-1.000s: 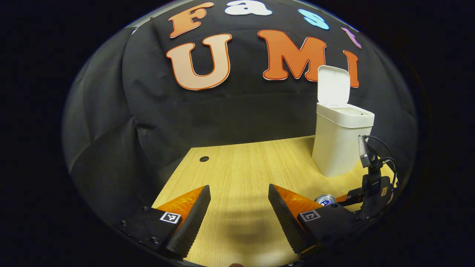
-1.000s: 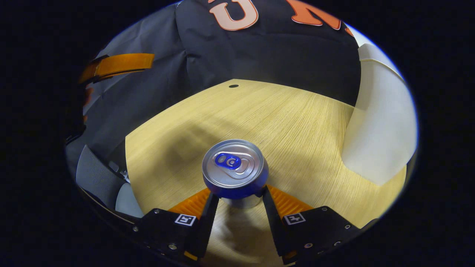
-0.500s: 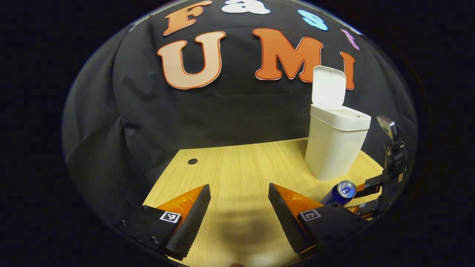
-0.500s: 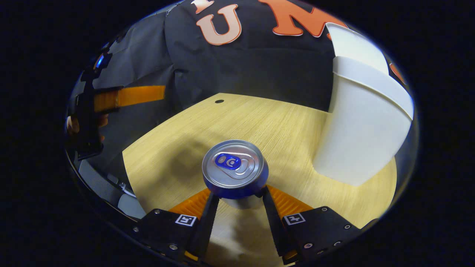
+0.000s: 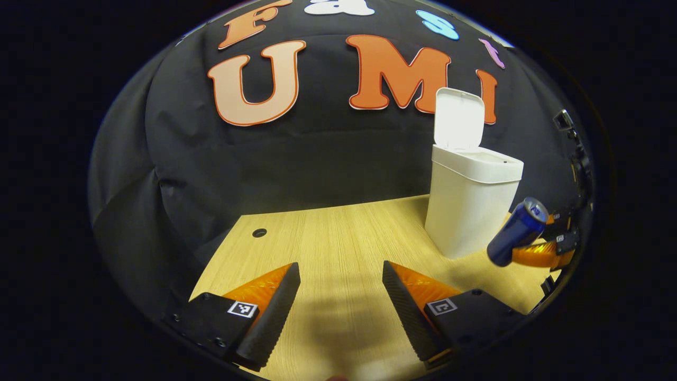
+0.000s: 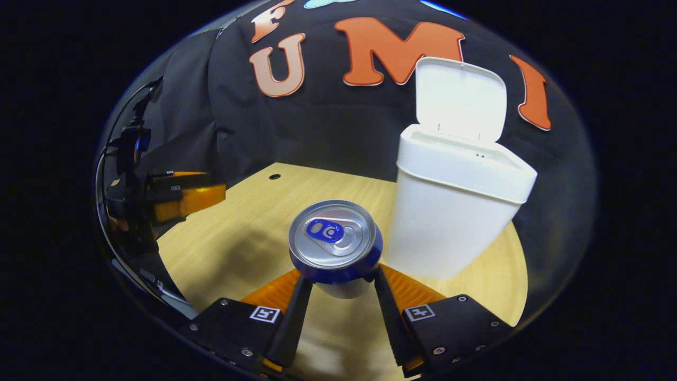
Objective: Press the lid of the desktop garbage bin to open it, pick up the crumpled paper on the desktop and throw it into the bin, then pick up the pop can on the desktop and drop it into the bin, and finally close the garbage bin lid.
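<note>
My right gripper [image 6: 337, 288] is shut on the blue pop can [image 6: 335, 241], whose silver top faces the camera; the can hangs clear of the wooden table [image 6: 254, 233]. The white garbage bin [image 6: 449, 211] stands just right of the can with its lid [image 6: 459, 99] flipped up. In the left gripper view the can [image 5: 517, 230] is tilted in the air beside the bin [image 5: 468, 209], held by the right gripper [image 5: 545, 248]. My left gripper [image 5: 341, 296] is open over the table with nothing between its fingers.
A small round hole [image 5: 259, 233] marks the table's far left corner. The black cloth wall rises right behind the table. In the right gripper view the left gripper [image 6: 180, 193] and the hand holding it sit at the left edge.
The right gripper has lifted the can off the table and carried it up toward the bin. The left gripper has drifted slightly and stays open.
</note>
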Tool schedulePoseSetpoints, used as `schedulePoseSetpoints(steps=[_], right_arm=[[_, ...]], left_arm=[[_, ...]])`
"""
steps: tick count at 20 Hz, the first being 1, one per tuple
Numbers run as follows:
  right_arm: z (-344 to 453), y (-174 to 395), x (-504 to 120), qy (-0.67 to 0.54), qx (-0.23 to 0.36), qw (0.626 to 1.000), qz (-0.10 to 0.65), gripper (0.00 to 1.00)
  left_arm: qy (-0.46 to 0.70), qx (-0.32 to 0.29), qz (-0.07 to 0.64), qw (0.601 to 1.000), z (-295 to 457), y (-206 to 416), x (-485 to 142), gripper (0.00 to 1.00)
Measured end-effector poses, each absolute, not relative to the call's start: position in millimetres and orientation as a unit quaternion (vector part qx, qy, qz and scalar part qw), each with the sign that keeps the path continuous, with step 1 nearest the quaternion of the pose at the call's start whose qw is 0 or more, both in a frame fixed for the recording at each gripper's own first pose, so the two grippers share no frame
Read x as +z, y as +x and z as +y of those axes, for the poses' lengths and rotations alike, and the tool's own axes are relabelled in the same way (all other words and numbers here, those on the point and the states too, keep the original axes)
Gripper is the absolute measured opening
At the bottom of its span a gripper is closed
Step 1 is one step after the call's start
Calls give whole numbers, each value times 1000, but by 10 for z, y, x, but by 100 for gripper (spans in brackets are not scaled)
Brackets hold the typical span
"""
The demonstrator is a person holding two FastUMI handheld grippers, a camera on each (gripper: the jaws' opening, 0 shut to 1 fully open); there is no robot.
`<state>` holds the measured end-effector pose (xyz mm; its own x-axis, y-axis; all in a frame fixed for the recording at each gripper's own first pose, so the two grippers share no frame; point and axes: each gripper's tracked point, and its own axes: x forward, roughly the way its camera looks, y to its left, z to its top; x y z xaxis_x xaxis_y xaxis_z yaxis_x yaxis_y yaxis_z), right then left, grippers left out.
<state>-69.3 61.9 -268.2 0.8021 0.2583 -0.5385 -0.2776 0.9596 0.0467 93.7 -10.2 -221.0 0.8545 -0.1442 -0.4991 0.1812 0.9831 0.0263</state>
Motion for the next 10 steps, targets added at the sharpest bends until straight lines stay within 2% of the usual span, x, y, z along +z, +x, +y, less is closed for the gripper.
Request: schedulePoseSetpoints(steps=[10], right_arm=[[-29,-367,-1867,-17,82,972,220,70]], left_arm=[[39,-71,266,961,-19,1028,-2310,100]])
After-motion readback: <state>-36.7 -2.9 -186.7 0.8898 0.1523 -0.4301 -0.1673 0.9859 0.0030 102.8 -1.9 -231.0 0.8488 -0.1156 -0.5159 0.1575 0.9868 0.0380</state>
